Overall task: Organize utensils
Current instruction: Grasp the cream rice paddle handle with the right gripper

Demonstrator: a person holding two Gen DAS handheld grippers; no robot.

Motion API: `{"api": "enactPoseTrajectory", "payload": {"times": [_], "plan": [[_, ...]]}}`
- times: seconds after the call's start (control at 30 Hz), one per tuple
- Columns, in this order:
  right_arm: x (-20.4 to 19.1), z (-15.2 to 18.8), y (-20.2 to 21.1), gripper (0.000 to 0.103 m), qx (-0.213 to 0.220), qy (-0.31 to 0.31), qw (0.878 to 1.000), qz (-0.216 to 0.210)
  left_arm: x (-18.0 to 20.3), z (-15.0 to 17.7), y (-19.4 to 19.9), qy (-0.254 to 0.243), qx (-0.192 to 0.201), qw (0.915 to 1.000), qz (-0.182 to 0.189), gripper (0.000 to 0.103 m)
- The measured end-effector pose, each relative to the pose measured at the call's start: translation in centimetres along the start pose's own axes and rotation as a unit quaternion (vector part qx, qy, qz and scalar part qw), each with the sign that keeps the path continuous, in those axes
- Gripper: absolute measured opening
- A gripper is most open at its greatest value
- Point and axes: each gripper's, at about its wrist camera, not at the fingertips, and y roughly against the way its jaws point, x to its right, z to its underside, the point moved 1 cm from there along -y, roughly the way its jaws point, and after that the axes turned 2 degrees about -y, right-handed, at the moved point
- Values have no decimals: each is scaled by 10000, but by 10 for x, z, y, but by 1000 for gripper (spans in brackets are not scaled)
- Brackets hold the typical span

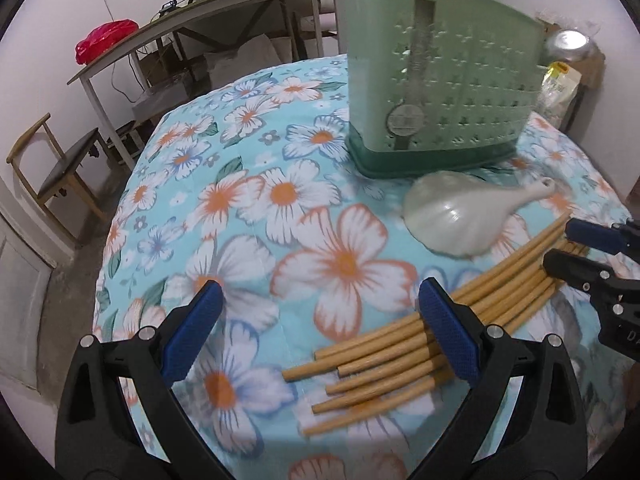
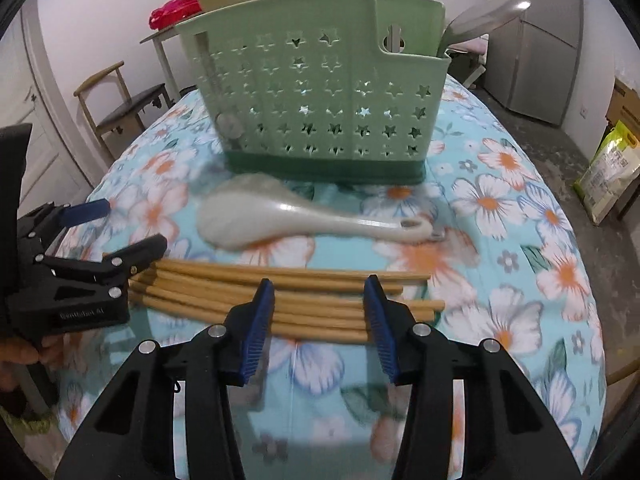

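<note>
A bundle of several wooden chopsticks (image 1: 380,354) (image 2: 200,280) lies on the floral tablecloth (image 2: 500,200). Just behind it lies a white spoon (image 1: 460,216) (image 2: 304,220), in front of the green perforated utensil caddy (image 1: 432,96) (image 2: 320,92). A grey spoon (image 2: 480,16) stands in the caddy's right compartment. My right gripper (image 2: 320,300) (image 1: 576,252) hangs over the middle of the bundle, jaws partly apart, pads not pressing on the sticks. My left gripper (image 1: 320,296) (image 2: 128,228) stands wide open at the bundle's other end, one finger over the stick tips.
The table edge curves down close on the left and right. A wooden chair (image 1: 60,168) and a long side table (image 1: 200,20) stand beyond on the left. A fridge (image 2: 536,40) and a yellow-green bag (image 2: 608,168) are on the right.
</note>
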Motion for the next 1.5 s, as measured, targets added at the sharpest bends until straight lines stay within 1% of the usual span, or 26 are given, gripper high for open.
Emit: {"api": "enactPoseTrajectory", "payload": {"times": [0.17,0.27,0.37,0.5,0.57,0.67,0.73,0.83,0.9,0.97,1.03,1.1,1.13,1.2,1.27,1.3,1.33,1.37,1.43,1.5], "plan": [[-1,15,13,46,-35,17,10000,-57,2,15,9,-24,35,9999,134,95],[2,16,21,46,29,27,9999,-101,2,20,14,7,51,9999,123,95],[7,-1,29,46,361,-36,9992,-156,0,20,17,30,71,9999,109,95],[8,-28,27,46,683,-86,9974,-234,-2,15,24,80,233,9996,103,95],[7,-36,16,46,691,-50,9973,-240,-3,11,27,179,313,9992,146,95],[6,-36,-1,46,514,-27,9984,-223,-6,6,24,347,310,9988,123,95],[4,-27,-8,46,363,63,9992,-143,-9,4,20,472,291,9984,116,95],[0,-10,-11,46,164,253,9994,-148,-17,4,14,650,234,9975,121,95],[-6,-6,-4,46,275,615,9977,-82,-21,5,11,735,214,9970,124,95],[-14,-9,2,46,433,1030,9937,-12,-26,5,10,834,230,9962,136,95],[-21,-13,6,46,554,1475,9875,45,-31,6,11,927,267,9952,161,95],[-30,-18,3,46,607,2008,9776,166,-35,6,13,1016,316,9942,183,95],[-36,-20,-1,46,595,2353,9699,209,-37,6,14,1059,340,9936,201,95],[-44,-21,-8,46,504,2838,9573,231,-40,6,16,1128,379,9926,238,95],[-57,-18,-20,46,306,3552,9338,293,-43,7,16,1181,397,9918,272,95],[-62,-16,-22,46,324,3798,9238,368,-46,7,16,1223,396,9913,283,95],[-69,-14,-26,46,346,4207,9053,469,-47,8,16,1256,398,9909,287,95],[-73,-14,-28,46,319,4395,8965,471,-50,8,16,1306,410,9901,298,95],[-80,-18,-32,46,221,4632,8850,416,-53,9,16,1360,399,9894,309,95],[-88,-19,-34,46,241,4849,8731,433,-57,10,14,1455,388,9880,336,95]]}}
